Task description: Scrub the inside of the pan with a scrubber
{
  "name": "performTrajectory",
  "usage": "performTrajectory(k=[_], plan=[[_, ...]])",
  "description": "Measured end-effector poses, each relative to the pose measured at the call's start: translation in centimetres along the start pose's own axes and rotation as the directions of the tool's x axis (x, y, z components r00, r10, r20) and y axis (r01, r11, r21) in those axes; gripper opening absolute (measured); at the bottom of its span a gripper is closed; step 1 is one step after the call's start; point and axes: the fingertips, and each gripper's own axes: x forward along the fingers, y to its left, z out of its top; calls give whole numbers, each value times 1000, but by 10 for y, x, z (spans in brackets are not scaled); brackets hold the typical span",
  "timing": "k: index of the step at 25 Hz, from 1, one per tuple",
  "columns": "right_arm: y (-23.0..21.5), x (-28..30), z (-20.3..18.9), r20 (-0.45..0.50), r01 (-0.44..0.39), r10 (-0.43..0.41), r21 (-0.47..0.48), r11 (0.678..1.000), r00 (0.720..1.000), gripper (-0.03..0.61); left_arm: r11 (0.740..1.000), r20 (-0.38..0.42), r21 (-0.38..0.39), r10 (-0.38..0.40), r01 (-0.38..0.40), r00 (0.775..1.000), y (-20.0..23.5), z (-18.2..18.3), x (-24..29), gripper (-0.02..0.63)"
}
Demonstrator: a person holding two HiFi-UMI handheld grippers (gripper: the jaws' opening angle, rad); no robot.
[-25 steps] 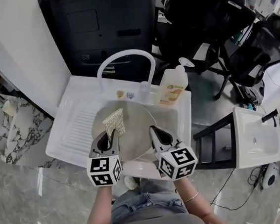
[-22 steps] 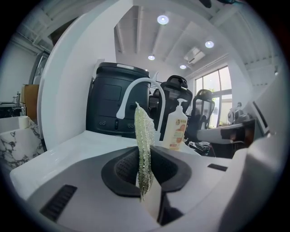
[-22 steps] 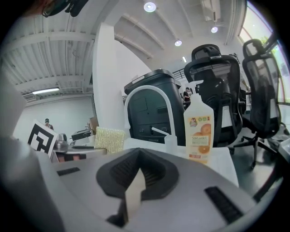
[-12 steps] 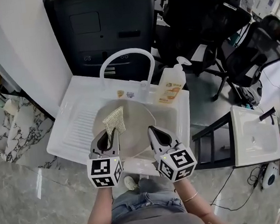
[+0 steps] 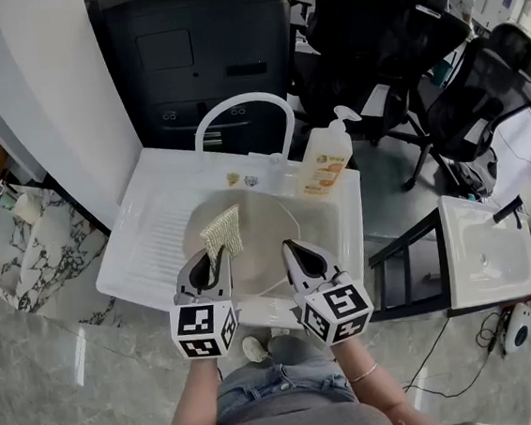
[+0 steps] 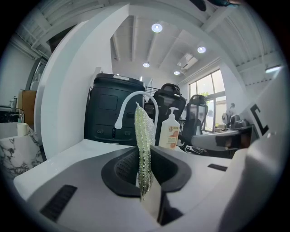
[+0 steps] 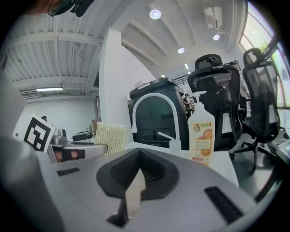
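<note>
Above the round beige pan (image 5: 263,231), left tool (image 5: 215,255) grips a glittery mesh scrubber (image 5: 222,230), poised to scrub. Right tool (image 5: 291,247) looks clamped on the near rim, probably steadying it.

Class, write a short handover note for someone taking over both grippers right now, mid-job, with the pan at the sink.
Left gripper: shut on the scrubber, which sticks out over the pan.
Right gripper: jaws together, nothing visible between them, by the pan's near right edge.
The pan lies in the sink; the soap bottle stands behind it, beside the tap.
Done: scrubber in grip, over the pan.
Left: press it down and scrub the inside; no suds show.
</note>
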Motion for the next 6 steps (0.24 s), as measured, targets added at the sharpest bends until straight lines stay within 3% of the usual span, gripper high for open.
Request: performTrajectory(k=[6], plan=[[6, 0, 2, 10, -2, 2, -8, 1000, 1000, 9, 1000, 9, -5, -1, 1, 1000, 3, 2, -3, 61]])
